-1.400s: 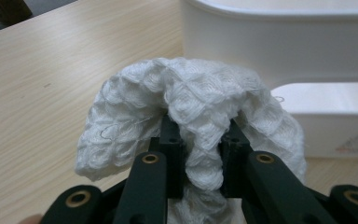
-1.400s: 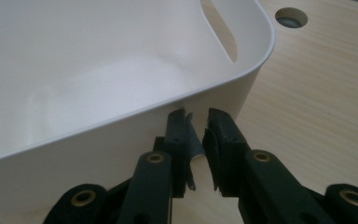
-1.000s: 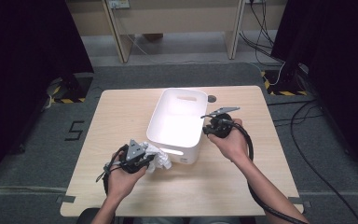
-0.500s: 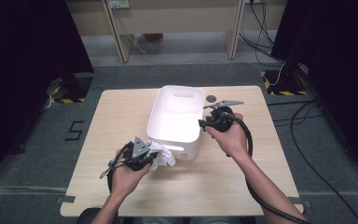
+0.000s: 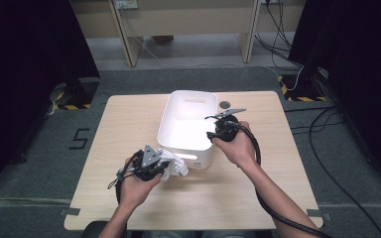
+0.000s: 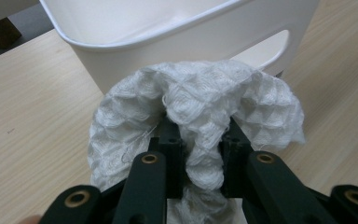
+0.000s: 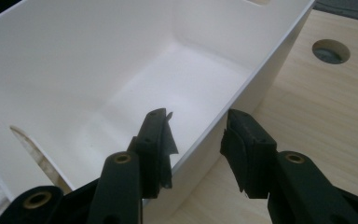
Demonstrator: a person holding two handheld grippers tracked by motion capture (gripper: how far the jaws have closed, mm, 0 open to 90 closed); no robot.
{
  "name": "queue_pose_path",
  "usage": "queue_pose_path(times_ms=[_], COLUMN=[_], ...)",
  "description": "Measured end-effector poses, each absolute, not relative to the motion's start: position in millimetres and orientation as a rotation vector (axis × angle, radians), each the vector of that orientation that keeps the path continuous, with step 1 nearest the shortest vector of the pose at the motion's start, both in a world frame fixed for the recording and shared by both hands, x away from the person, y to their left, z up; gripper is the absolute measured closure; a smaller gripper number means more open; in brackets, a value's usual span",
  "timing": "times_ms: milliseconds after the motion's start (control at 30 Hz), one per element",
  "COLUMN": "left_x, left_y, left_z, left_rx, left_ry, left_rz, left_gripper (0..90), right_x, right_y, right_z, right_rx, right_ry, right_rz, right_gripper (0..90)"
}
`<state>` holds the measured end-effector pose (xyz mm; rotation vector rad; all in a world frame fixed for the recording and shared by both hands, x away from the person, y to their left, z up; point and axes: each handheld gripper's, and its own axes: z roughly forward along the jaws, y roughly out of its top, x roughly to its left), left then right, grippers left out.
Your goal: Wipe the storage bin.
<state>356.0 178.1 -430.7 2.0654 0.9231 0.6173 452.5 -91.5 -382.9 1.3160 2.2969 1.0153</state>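
I'm working in a lab or test room, not a home: a bare wooden table (image 5: 278, 198) stands on grey carpet (image 5: 144, 79), black curtains (image 5: 25, 59) hang at both sides, cables (image 5: 287, 29) trail across the floor, and yellow-black hazard tape (image 5: 69, 105) marks stand feet.

Even overhead light falls on the pale tabletop (image 5: 129, 129) in the high view, while both sides sink into near black. The white bin (image 5: 186, 126) glares inside, its floor washed out. Shadows beneath things are soft and short. In both gripper views the near black jaws blur slightly; the cloth (image 6: 191, 102) weave stays crisp.
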Motion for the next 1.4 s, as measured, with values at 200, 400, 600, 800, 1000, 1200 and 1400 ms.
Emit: queue_pose_path(times_ms=[200, 400, 600, 800, 1000, 1200, 1400], left_x=[354, 355, 353, 350, 347, 348, 348], left_y=[178, 173, 167, 166, 164, 158, 155], left_z=[-430, -432, -430, -427, -424, -419, -418], left_rx=[2.066, 2.075, 2.088, 2.089, 2.073, 2.075, 2.074], left_ry=[0.919, 0.907, 0.891, 0.874, 0.868, 0.853, 0.864], left_rz=[0.614, 0.601, 0.613, 0.603, 0.606, 0.603, 0.593], left_gripper=[74.7, 74.7, 74.7, 74.7, 74.7, 74.8, 74.9], right_x=[459, 460, 460, 452, 445, 444, 443], right_y=[-97, -101, -103, -105, -106, -108, -107], right_z=[-383, -384, -384, -385, -389, -390, -391], right_rx=[1.27, 1.207, 1.213, 1.255, 1.245, 1.25, 1.247], right_ry=[2.289, 2.254, 2.243, 2.235, 2.211, 2.2, 2.192], right_rz=[0.952, 0.919, 0.918, 0.966, 0.981, 1.008, 1.011], right_gripper=[64.5, 70.3, 70.3, 67.2, 69.7, 69.9, 69.7])
